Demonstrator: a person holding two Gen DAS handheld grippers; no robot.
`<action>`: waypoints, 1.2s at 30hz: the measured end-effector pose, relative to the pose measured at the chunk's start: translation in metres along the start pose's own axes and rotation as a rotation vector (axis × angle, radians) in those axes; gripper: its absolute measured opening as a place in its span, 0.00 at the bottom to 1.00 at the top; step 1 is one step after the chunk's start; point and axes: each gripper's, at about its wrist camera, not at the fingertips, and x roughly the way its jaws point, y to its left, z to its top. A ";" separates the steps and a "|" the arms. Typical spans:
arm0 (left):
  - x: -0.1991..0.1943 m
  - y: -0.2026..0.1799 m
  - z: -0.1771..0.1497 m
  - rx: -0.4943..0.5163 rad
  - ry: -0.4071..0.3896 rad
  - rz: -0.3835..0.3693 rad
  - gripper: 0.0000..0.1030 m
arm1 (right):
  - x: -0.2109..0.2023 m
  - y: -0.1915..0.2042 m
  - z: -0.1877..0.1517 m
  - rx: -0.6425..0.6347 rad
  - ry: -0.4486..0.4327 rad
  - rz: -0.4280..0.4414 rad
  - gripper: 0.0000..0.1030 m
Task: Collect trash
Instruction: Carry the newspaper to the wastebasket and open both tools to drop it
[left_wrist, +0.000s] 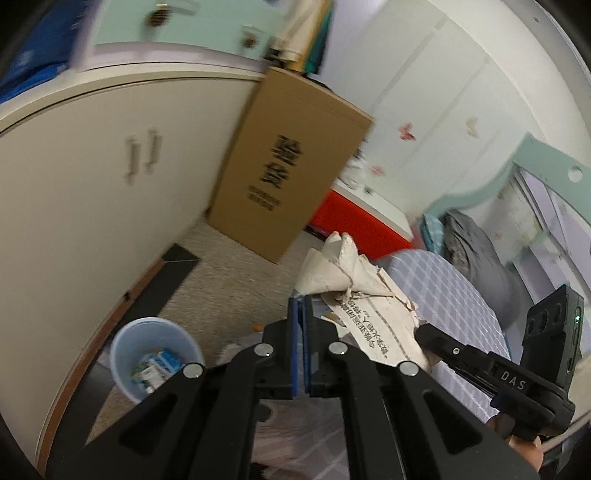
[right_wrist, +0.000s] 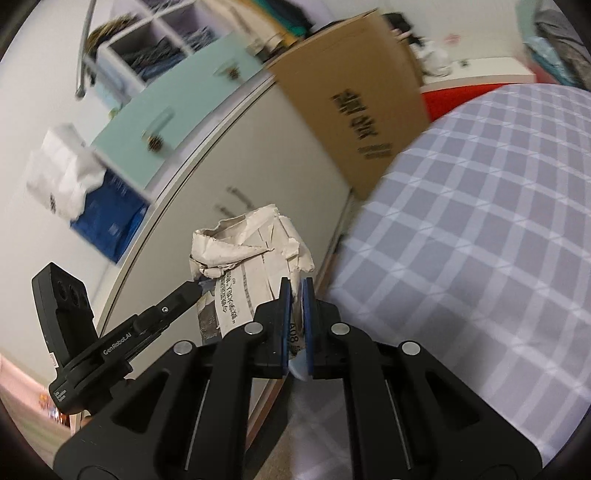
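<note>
- Two grippers pinch one crumpled newspaper (left_wrist: 354, 291) between them, each from its own side.
- Left gripper (left_wrist: 301, 301), lower centre of the left wrist view: its blue pads are pressed together on the paper's near edge, with no gap showing.
- Right gripper (right_wrist: 297, 286), lower centre of the right wrist view: its blue pads (right_wrist: 285, 314) are clamped on a fold of the same newspaper (right_wrist: 251, 258), and a thin strip of printed paper shows between them.
- In the left wrist view the other gripper's black fingertip enters from the lower right and meets the paper. In the right wrist view the matching tip comes in from the lower left.
- Light blue trash bin (left_wrist: 155, 358), lower left of the left wrist view: it stands on the floor with some small printed packets inside, well apart from the paper.
- Tall cardboard box (left_wrist: 291, 162), centre of the left wrist view: it stands on the floor against the cream cabinet doors (left_wrist: 110, 155), black characters printed on its face.
- Bed with a purple-and-white checked sheet (right_wrist: 480, 221) fills the right of the right wrist view, just beside the held paper.
- Both views are blurred toward the edges.
</note>
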 end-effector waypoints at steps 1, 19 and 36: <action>-0.005 0.014 0.001 -0.017 -0.005 0.012 0.02 | 0.010 0.010 -0.003 -0.011 0.016 0.009 0.07; 0.028 0.195 -0.017 -0.246 0.082 0.156 0.01 | 0.180 0.088 -0.048 -0.070 0.267 0.002 0.07; 0.153 0.269 -0.077 -0.344 0.383 0.305 0.23 | 0.301 0.032 -0.098 -0.041 0.448 -0.187 0.64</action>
